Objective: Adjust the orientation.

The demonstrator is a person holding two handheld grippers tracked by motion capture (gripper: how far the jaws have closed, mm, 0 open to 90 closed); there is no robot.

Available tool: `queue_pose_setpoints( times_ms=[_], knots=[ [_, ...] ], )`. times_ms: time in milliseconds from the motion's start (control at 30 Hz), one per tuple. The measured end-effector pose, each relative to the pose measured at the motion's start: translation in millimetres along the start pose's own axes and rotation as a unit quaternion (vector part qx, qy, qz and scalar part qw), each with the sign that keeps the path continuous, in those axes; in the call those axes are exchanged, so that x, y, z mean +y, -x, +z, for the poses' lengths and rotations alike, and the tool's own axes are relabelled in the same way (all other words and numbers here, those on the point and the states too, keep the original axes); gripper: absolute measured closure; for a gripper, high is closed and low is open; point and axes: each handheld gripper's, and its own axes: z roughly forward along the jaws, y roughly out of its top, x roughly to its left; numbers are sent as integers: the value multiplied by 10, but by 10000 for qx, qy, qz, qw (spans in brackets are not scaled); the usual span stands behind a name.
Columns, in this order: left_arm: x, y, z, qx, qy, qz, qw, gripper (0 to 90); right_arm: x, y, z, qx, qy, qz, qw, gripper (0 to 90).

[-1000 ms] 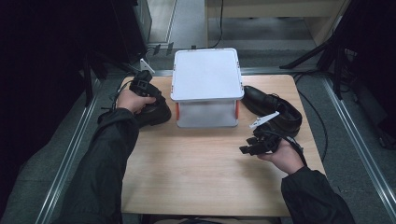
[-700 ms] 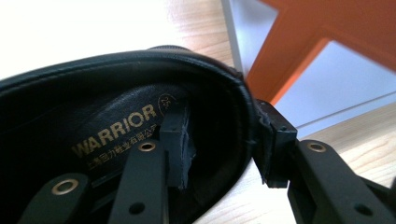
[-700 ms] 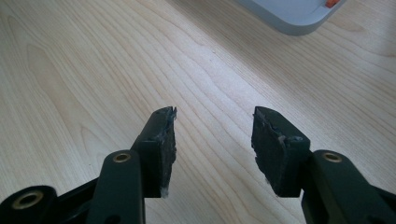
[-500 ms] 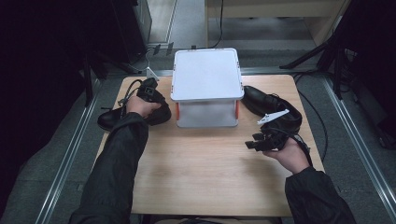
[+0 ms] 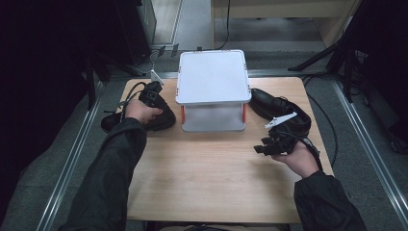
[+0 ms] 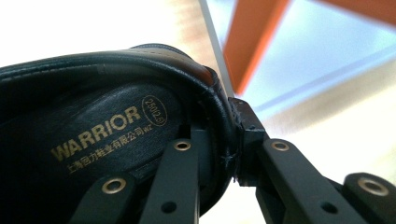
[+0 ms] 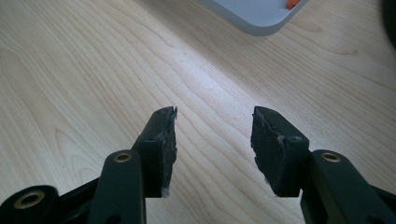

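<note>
A black leather shoe [image 5: 162, 120] lies on the table left of the box. My left gripper [image 5: 153, 94] sits over its heel. In the left gripper view, the shoe [image 6: 116, 93] shows its insole with gold lettering, and my left gripper [image 6: 224, 140] has one jaw inside the heel collar and one outside. The jaws have just been closing and now pinch that rim. A second black shoe [image 5: 279, 108] lies right of the box. My right gripper [image 5: 263, 147] hovers near the table's right front; in its own view the right gripper [image 7: 214, 135] stands open over bare wood.
A white lidded box [image 5: 212, 77] with orange latches stands at the back middle of the wooden table [image 5: 202, 178]. Its corner [image 7: 261, 18] lies ahead of the right gripper. Metal rails run along both sides of the table, and cables lie at the back left.
The left hand has settled a little lower on the left shoe's heel. The right hand has barely shifted, and the box and the right shoe stay put.
</note>
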Motion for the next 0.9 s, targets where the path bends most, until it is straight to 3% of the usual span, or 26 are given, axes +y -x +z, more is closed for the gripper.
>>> queue_pose_setpoints(
  times_ms=[33, 67, 233, 300, 333, 500, 533, 767, 900],
  knots=[
    [0, 0, 0, 0, 0, 0, 10000, 816, 0, 0, 0, 0, 0, 0, 10000, 510],
    [-74, 30, -47, 8, -54, 184, 9998, 814, 2, -3, 2, -11, -18, -5, 10000, 512],
    [-292, 118, -106, -55, -199, 674, 9975, 809, 15, -21, 10, -37, -41, -21, 10000, 514],
    [-342, 141, -113, -72, -220, 758, 9969, 808, 18, -26, 12, -37, -36, -37, 10000, 514],
    [-457, 167, -144, -157, -270, 995, 9946, 808, 24, -39, 18, -44, -60, -51, 10000, 514],
    [-678, 210, -184, -222, -325, 1168, 9924, 800, 30, -48, 39, -45, -102, -87, 9999, 514],
    [-791, 231, -185, -197, -365, 1258, 9912, 798, 29, -49, 44, -52, -105, -88, 9999, 514],
    [-1111, 288, -121, -120, -326, 1324, 9906, 776, 26, -59, 41, -68, -109, -110, 9999, 514],
    [-1173, 315, -24, -99, -351, 1356, 9901, 771, 30, -67, 54, -67, -138, -136, 9998, 514]
  ],
)
